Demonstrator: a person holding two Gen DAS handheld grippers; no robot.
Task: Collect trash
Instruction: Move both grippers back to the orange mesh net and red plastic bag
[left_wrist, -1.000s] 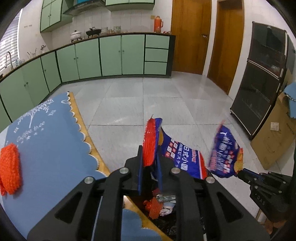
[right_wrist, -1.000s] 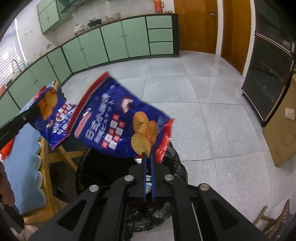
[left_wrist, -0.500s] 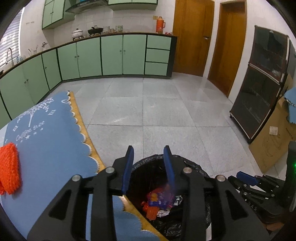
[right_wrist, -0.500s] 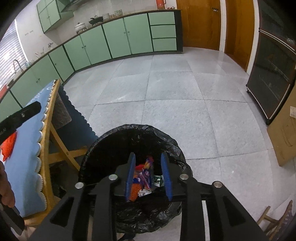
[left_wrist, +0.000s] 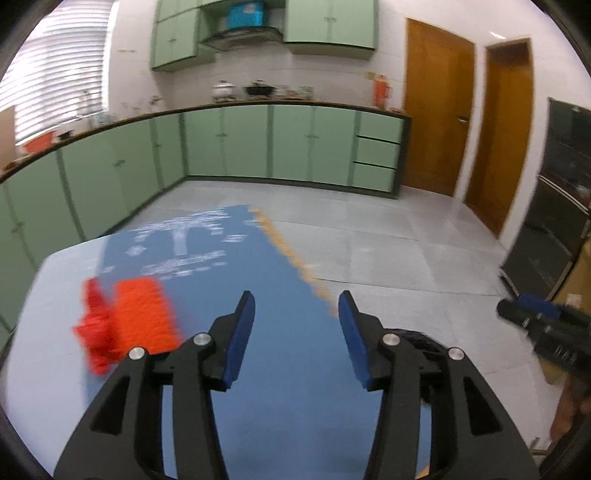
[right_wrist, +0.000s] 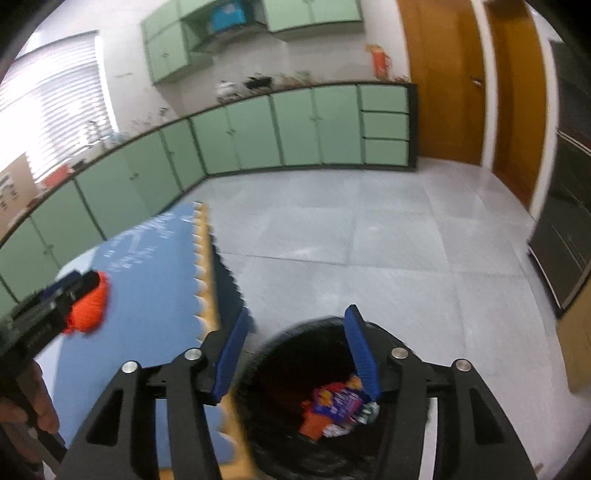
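Blue bag (right_wrist: 341, 400) now dropped in bin (right_wrist: 291, 338), lower centre. Both grippers, left (left_wrist: 296, 314) and right (right_wrist: 295, 332), jaws apart and empty. Left swung toward orange net (left_wrist: 135, 317), lower left: next pickup.

My left wrist camera looks forward and slightly down over the blue scalloped-edge cloth-covered surface (left_wrist: 280, 295), close above it, facing the pale green kitchen cabinets (left_wrist: 266, 144). My right wrist camera sits beside the surface edge, tilted down into the round black-lined trash bin (right_wrist: 291, 369), close. Both views share the blue surface (right_wrist: 147, 266), the cabinets (right_wrist: 295, 129) and the grey tiled floor (left_wrist: 388, 251).
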